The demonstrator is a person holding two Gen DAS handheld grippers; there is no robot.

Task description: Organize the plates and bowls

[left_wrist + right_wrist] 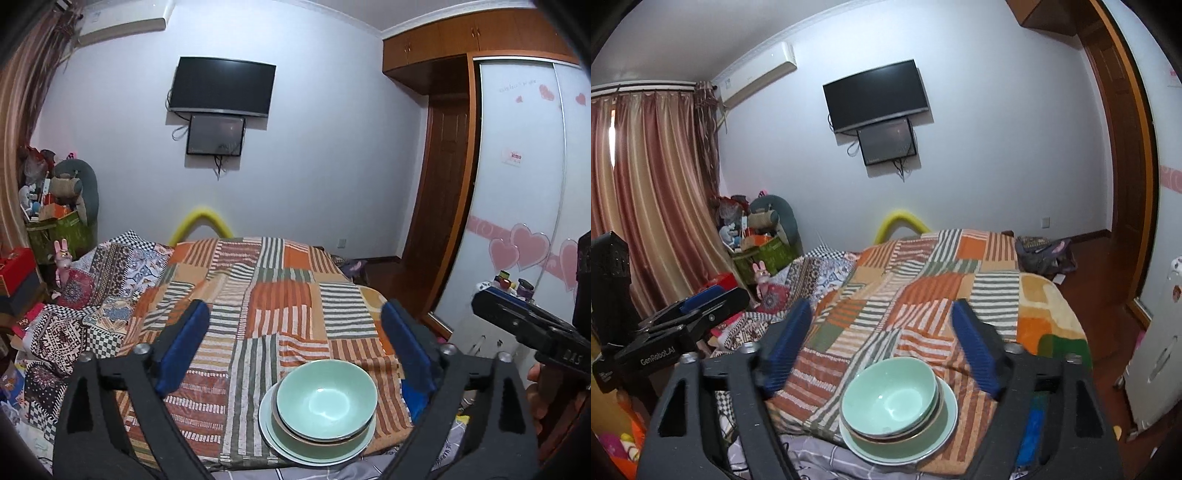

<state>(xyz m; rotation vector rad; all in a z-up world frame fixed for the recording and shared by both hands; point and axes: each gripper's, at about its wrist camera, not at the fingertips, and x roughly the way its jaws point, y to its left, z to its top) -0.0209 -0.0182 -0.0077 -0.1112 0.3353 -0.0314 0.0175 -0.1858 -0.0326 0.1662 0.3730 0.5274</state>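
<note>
Left gripper (295, 343) fingers spread wide, empty; right gripper (882, 343) likewise, both pointing slightly down.

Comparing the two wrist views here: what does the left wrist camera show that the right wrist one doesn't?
Left wrist only: the white sliding wardrobe door with pink hearts and the right gripper at the side. Right wrist only: the striped pink curtains and the left gripper. Both: the pale green bowl stacked on pale green plates on the patchwork striped blanket, both grippers open and empty.

Black left gripper (295, 332); blue ribbed pads (183, 347); silver screws.
</note>
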